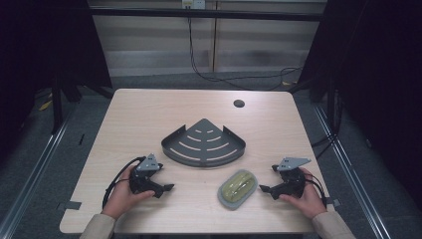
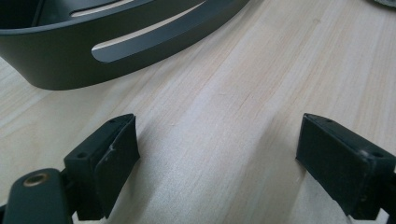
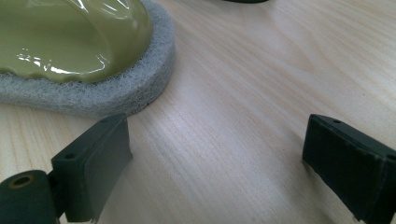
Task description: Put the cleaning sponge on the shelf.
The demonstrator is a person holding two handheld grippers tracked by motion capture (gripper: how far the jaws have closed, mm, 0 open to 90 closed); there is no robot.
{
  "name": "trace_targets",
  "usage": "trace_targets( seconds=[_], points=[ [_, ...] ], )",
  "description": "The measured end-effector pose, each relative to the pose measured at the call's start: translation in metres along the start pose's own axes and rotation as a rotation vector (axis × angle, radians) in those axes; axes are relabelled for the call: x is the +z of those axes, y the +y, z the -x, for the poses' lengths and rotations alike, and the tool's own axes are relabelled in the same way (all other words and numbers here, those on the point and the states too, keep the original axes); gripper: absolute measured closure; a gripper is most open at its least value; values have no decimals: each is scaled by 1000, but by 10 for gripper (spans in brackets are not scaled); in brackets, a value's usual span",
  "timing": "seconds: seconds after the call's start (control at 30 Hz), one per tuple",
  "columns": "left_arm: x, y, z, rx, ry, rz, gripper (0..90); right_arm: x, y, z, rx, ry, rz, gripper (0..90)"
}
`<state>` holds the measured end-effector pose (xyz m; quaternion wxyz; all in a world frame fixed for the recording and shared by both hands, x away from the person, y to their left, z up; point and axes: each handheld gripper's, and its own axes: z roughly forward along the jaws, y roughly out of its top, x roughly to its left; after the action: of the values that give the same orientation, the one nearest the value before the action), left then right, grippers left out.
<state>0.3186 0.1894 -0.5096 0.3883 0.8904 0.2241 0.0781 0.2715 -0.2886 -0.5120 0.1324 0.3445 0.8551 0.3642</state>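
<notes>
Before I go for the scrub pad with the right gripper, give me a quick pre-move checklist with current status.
1. Right gripper jaws open, nothing between them: ok.
2. Left gripper jaws open, nothing held: ok.
3. Scrub pad lies flat on the table, close beside the right gripper: ok.
4. Corner rack stands apart from the pad: ok.
5. Bare table between right jaws and pad: ok.
6. Whether the pad's glossy green top gives grip: cannot tell.

Dim, dark-edged high view; sharper close-ups, glare on the scrubber (image 3: pixel 70 42), perhaps slightly soft near edges.
</notes>
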Motion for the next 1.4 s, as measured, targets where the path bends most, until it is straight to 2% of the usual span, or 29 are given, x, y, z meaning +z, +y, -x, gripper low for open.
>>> trace_targets(
  seconds=[0.2,0.33,0.4,0.47,0.5,0.57,0.6,0.67,0.7,0.77,0.83,0.93,0.97,1.07,1.1,1.17,1.27,1.33,1.4],
  points=[
    [0,0,0,0,-1,0,120,0,1,0,5,-2,-5,72],
    [0,0,0,2,-5,0,116,-1,7,0,-4,2,-69,97],
    [0,0,0,2,-4,-1,114,-3,8,0,-5,7,-81,130],
    [0,0,0,2,-5,-1,114,-5,12,2,-16,31,-118,158],
    [0,0,0,2,-4,-1,114,-7,14,3,-23,49,-136,167],
    [0,0,0,2,-6,0,114,-8,17,0,-72,68,-191,192],
    [0,0,0,2,-6,0,114,-10,22,-2,-104,94,-220,206],
    [0,0,0,2,-5,-1,114,-10,25,-3,-114,102,-227,214],
    [0,0,0,2,-6,0,114,-12,32,-6,-152,122,-244,219],
    [0,0,0,2,-6,0,114,-13,36,-6,-164,125,-251,223],
    [0,0,0,2,-6,0,114,-15,49,-9,-206,162,-277,238],
    [0,0,0,2,-6,0,114,-16,57,-10,-211,172,-288,243],
    [0,0,0,2,-6,0,114,-17,66,-12,-242,181,-301,244],
    [0,0,0,2,-6,0,114,-18,75,-14,-251,186,-309,251],
    [0,0,0,2,-6,0,114,-18,82,-14,-263,207,-308,262],
    [0,0,0,2,-6,0,114,-18,84,-15,-262,211,-316,263],
    [0,0,0,2,-6,0,114,-16,97,-19,-302,225,-351,266],
    [0,0,0,2,-5,0,114,-16,99,-20,-300,219,-362,266],
    [0,0,0,2,-6,0,114,-15,107,-22,-325,220,-384,268]
  ],
)
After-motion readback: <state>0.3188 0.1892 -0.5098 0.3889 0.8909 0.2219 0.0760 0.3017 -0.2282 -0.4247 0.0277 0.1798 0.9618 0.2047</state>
